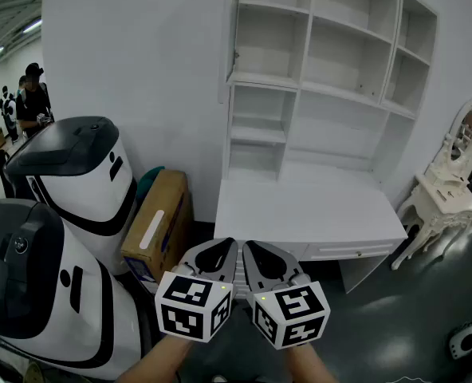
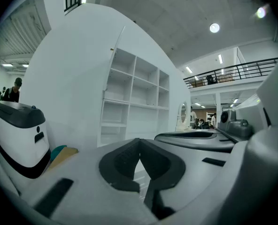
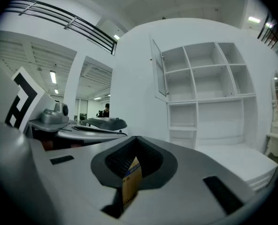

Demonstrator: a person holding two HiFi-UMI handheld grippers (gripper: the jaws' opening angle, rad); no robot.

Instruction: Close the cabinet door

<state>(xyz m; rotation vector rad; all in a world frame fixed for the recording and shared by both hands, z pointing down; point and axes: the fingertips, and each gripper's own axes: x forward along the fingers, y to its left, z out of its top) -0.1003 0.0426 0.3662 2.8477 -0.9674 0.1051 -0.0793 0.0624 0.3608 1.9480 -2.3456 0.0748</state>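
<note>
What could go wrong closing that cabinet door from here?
The door hangs high, beyond the desk; reaching over could knock the desk edge. The left gripper and right gripper are shut, so a push could slip off the thin door. The box and white robot crowd the floor there.

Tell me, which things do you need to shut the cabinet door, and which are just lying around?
For the job: cabinet door, cabinet, left gripper, right gripper, both shut and empty.

Just lying about: cardboard box, white-and-black robots, dressing table.
</note>
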